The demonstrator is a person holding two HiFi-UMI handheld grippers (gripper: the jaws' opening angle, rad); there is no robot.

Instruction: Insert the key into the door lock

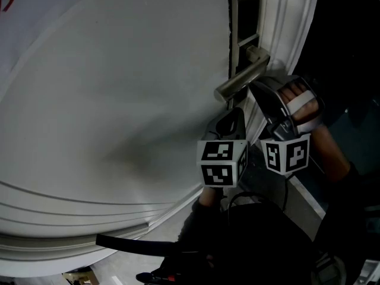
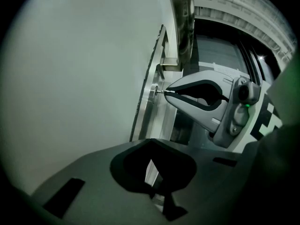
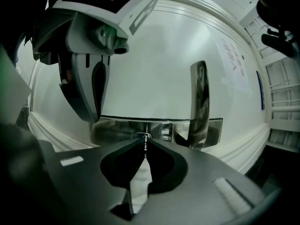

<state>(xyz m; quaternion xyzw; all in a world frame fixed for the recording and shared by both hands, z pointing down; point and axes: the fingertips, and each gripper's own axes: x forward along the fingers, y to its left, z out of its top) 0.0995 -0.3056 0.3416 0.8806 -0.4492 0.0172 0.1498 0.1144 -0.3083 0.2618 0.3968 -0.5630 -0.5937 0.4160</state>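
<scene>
My right gripper [image 3: 144, 140] is clamped on the key [image 3: 145, 147]. The blade runs straight ahead along the jaws, its tip at, apparently just entering, the keyhole [image 3: 142, 135] in the metal lock plate [image 3: 117, 128] near the lever handle [image 3: 199, 102]. My left gripper [image 2: 152, 142] is closed on nothing, just beside the right one at the edge of the white door [image 1: 119, 100].

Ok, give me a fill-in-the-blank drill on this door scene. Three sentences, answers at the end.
1. The gripper pinching the key is the ____ one.
2. The door that carries the lever handle is ____ in colour.
3. The left gripper, jaws together, holds ____.

Missing words: right; white; nothing
</scene>
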